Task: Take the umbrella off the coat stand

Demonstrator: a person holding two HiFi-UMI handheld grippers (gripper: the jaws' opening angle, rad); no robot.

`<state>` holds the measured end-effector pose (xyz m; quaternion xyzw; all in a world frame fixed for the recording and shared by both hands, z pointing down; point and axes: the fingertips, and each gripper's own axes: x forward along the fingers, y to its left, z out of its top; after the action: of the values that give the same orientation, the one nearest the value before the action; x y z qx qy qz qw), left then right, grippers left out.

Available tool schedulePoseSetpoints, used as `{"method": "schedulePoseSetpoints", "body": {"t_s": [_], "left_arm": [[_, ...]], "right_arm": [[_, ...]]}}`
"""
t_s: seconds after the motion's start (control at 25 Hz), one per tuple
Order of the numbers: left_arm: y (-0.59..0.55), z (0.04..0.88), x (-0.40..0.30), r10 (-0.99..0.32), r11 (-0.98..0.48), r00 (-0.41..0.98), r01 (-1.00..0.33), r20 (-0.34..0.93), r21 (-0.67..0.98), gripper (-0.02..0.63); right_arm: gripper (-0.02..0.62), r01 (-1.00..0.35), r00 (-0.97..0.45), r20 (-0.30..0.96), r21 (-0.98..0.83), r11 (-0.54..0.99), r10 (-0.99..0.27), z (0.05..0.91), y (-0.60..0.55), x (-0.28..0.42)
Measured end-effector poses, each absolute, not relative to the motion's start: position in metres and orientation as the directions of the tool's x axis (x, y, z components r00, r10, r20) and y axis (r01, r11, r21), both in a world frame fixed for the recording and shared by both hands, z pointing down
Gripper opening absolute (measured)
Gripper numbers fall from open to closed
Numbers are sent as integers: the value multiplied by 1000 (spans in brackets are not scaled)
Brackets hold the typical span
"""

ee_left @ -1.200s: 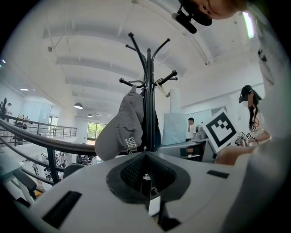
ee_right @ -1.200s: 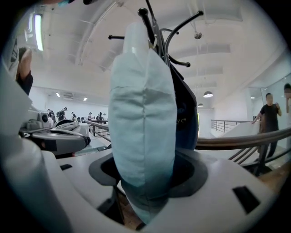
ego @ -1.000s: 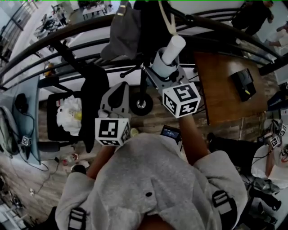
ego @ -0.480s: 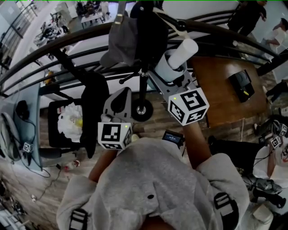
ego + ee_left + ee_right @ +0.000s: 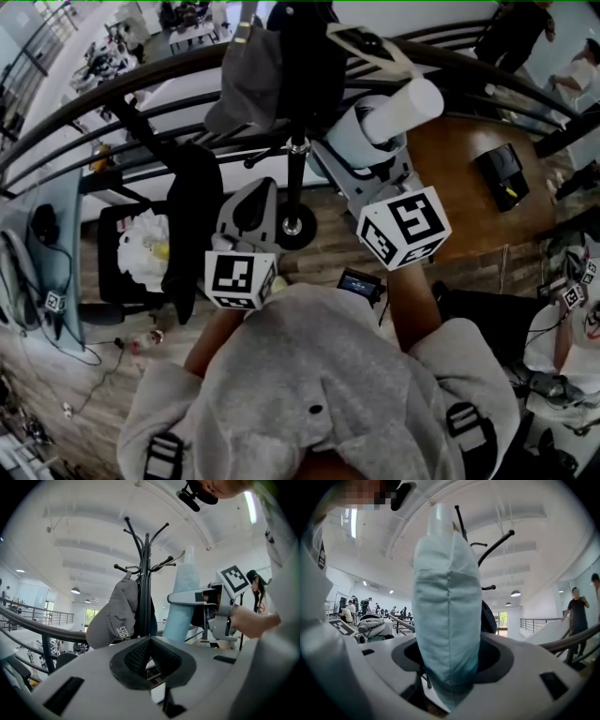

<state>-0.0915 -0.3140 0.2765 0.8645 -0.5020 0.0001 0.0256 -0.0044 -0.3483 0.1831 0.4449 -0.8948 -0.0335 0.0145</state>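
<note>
1. Jaws of your right gripper point(image 5: 449, 667) are clamped on the umbrella point(image 5: 446, 602), one on each side of its pale blue fabric sleeve. The sleeve stands upright between them, with a white end cap rising above.
2. Your left gripper point(image 5: 150, 641) has its jaws brought together with nothing between them. It points up at the coat stand point(image 5: 146, 569) from just below.
3. In the left gripper view, the umbrella is just to the right of the coat stand's pole, held there by your right gripper. Its top is close beside one of the curved hooks, and you cannot tell from any view whether it touches that hook.
4. In the head view, the umbrella leans away to the right of the coat stand. Your left gripper sits just to the left of the pole.
5. A grey cap point(image 5: 114, 616) hangs on the left side of the coat stand, against the pole. A dark garment point(image 5: 314, 56) hangs near the stand's top.
6. A dark curved railing point(image 5: 141, 80) runs behind the coat stand. A brown wooden table point(image 5: 459, 187) sits to the stand's right with a black device point(image 5: 506, 175) on it.
7. In the right gripper view, a person in dark clothes point(image 5: 576, 604) stands well to the right of the coat stand.
</note>
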Motion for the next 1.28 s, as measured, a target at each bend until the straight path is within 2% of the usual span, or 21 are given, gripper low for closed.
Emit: {"method": "schedulePoseSetpoints", "body": {"t_s": [0.48, 1.28], "left_arm": [[-302, 274, -84, -868, -495, 496, -868, 26, 44, 14], [-252, 285, -41, -875, -480, 480, -877, 65, 24, 14]], "right_arm": [[275, -776, -630, -36, 61, 627, -776, 172, -326, 2], [272, -774, -629, 81, 20, 632, -773, 235, -256, 52]]}}
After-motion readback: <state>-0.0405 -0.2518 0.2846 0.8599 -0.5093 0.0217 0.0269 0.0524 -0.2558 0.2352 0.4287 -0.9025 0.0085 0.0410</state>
